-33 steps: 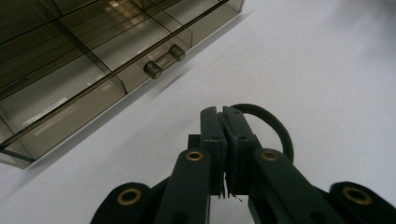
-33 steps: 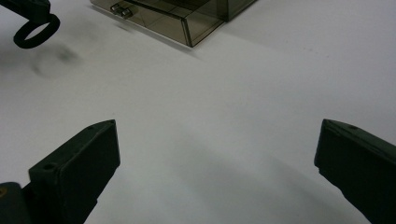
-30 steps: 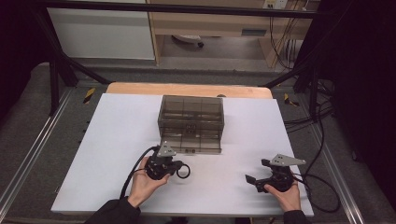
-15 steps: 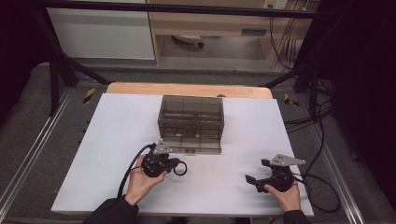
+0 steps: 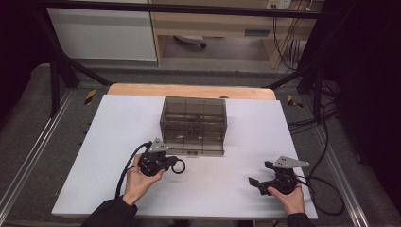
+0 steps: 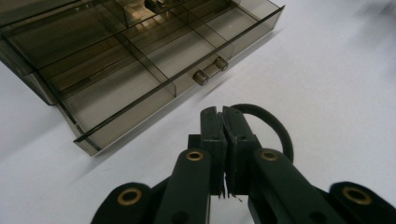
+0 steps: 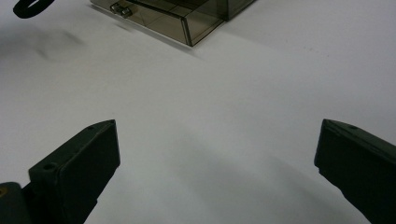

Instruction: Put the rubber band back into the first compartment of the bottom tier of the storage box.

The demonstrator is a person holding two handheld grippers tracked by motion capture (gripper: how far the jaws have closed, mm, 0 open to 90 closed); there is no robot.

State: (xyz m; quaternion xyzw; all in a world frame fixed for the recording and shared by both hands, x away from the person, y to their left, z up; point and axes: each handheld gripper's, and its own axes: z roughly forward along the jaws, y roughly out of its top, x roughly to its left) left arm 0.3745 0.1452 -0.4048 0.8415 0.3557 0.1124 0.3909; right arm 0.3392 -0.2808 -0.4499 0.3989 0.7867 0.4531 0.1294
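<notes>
While the left gripper (image 6: pixel 223 114) pinches a black ring (image 6: pixel 268 123), the open drawer (image 6: pixel 154 70) lies at eleven o'clock, nearer this hand; right gripper (image 7: pixel 217 172) spread, idle.

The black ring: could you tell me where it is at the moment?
In the high view, the black ring is pinched in the left gripper, just above the white table, in front of the drawer handle.
</notes>
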